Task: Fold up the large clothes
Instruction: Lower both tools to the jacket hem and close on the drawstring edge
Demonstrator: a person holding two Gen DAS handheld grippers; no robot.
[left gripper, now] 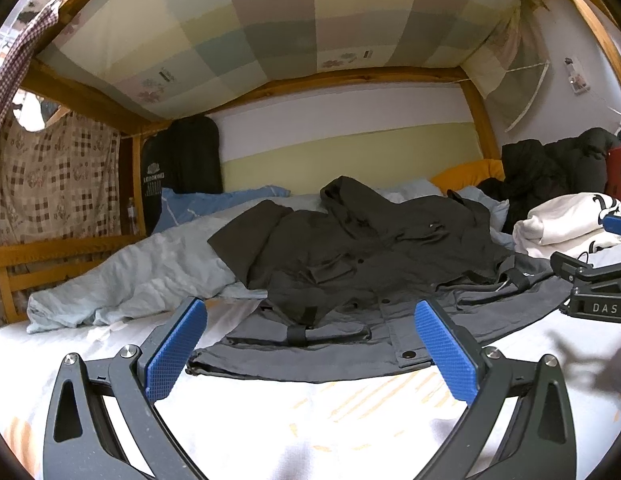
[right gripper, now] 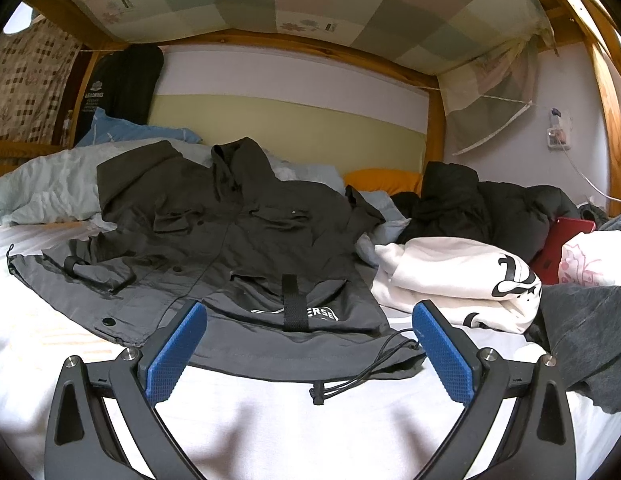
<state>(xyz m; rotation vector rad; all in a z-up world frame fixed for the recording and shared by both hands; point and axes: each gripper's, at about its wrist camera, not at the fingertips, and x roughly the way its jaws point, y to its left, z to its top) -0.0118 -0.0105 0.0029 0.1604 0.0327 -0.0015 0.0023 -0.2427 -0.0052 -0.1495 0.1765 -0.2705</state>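
Lower bunk bed, white sheet, wooden frame, checked mattress overhead. Grey jacket spread front-up across the bed, hem nearest both cameras. Crumpled pale blue duvet left of it; folded white sweatshirt right. Left gripper and right gripper: fingers wide apart, empty, short of the hem. Only the right view shows the hem drawcord.

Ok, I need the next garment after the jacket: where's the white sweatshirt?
The white sweatshirt lies bunched on the bed right of the grey jacket, in front of the black coat; the left wrist view shows it at the far right.
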